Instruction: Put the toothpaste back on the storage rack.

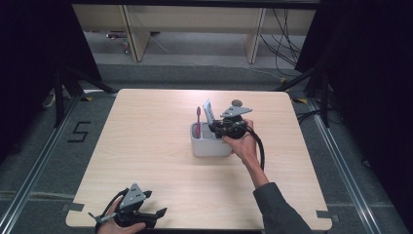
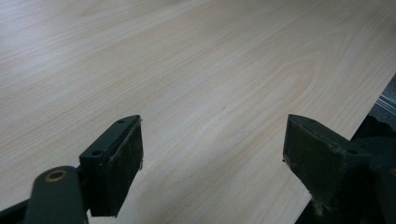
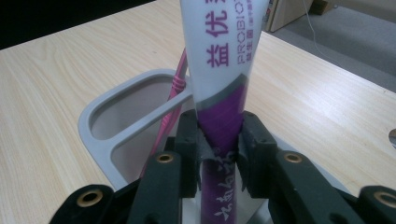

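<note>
A white and purple toothpaste tube (image 1: 209, 109) (image 3: 219, 60) stands upright in a grey compartment holder (image 1: 209, 146) (image 3: 93, 116) near the table's middle. My right gripper (image 1: 216, 126) (image 3: 219, 128) is shut on the tube's purple lower part, just above the holder. A pink toothbrush (image 1: 198, 117) (image 3: 175, 98) leans in the compartment to the left of the tube. Down at the table's front left corner, my left gripper (image 1: 148, 218) (image 2: 212, 154) rests open, with bare wood between its jaws.
The light wooden table (image 1: 146, 136) has a small grey round object (image 1: 236, 103) (image 3: 392, 137) just behind the right gripper. Dark curtains stand at both sides. Cables and wooden furniture legs lie on the floor beyond the far edge.
</note>
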